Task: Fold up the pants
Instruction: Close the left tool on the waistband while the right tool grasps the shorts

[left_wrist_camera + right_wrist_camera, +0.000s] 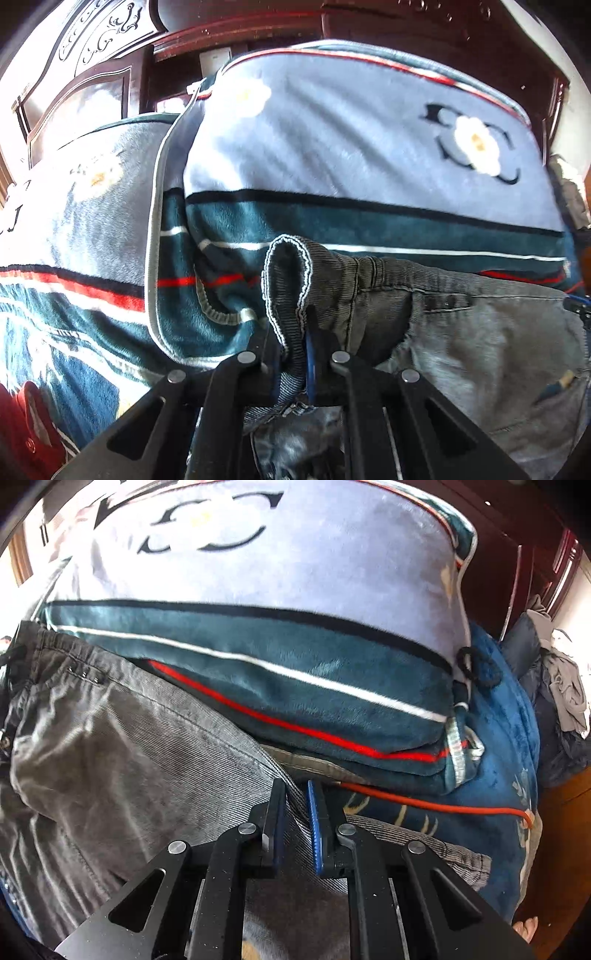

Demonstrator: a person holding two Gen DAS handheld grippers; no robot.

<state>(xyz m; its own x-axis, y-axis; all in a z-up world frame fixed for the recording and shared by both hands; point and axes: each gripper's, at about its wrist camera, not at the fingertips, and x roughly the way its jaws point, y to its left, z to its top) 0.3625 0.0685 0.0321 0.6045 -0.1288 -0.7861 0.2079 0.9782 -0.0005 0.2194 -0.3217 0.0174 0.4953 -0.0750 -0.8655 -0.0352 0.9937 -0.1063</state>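
Grey corduroy pants lie on a bed, waistband toward the pillows. My left gripper is shut on a bunched fold of the pants' waistband edge, which loops up above the fingers. In the right wrist view the pants spread to the left. My right gripper is shut on the pants' side edge, with a narrow strip of corduroy pinched between the blue pads.
Two plush pillows, light blue and teal with red and white stripes, lie just beyond the pants. A dark wooden headboard stands behind. A blue blanket with an orange cord covers the bed at right.
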